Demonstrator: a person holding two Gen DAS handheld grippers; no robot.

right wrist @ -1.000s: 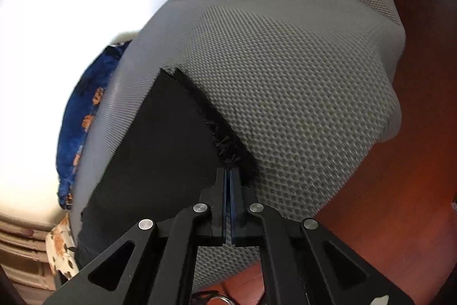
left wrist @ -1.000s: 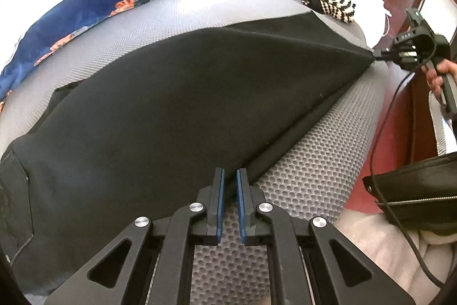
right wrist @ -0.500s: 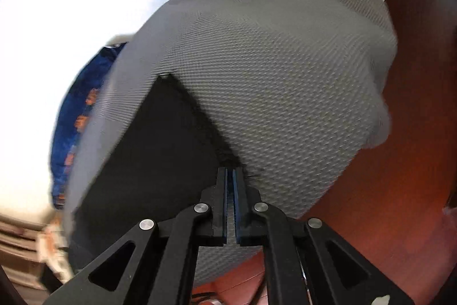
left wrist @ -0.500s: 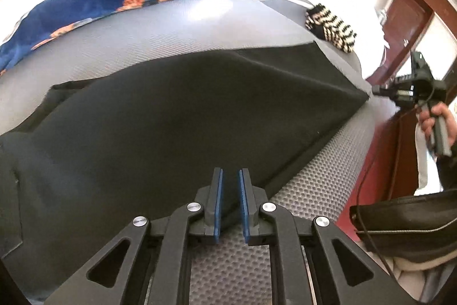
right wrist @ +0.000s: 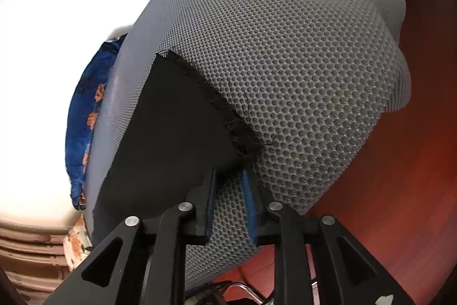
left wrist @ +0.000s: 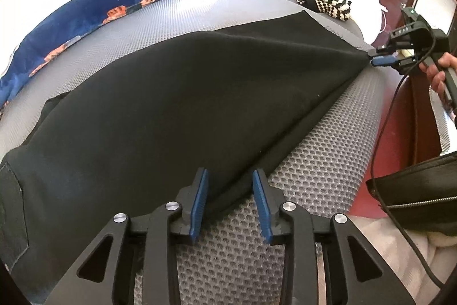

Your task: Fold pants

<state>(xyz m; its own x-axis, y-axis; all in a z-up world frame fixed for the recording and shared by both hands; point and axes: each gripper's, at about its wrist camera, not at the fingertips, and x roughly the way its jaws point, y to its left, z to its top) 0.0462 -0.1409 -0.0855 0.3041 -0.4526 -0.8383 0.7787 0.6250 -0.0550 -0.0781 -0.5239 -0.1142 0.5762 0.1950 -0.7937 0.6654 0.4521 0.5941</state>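
Both the left gripper (left wrist: 230, 202) and right gripper (right wrist: 228, 207), clamped on the black pants (left wrist: 171, 105) a moment ago, now have jaws spread open and empty, leaving the pants laid lengthwise on the grey mesh mat (left wrist: 314, 167), suggesting that fold is placed.

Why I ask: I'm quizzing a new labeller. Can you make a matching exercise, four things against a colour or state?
Things:
1. pants
2. mat
3. blanket
4. left gripper

Colour or state:
A. open
B. blue with orange
C. black
D. grey mesh

Pairs: 1-C, 2-D, 3-B, 4-A.
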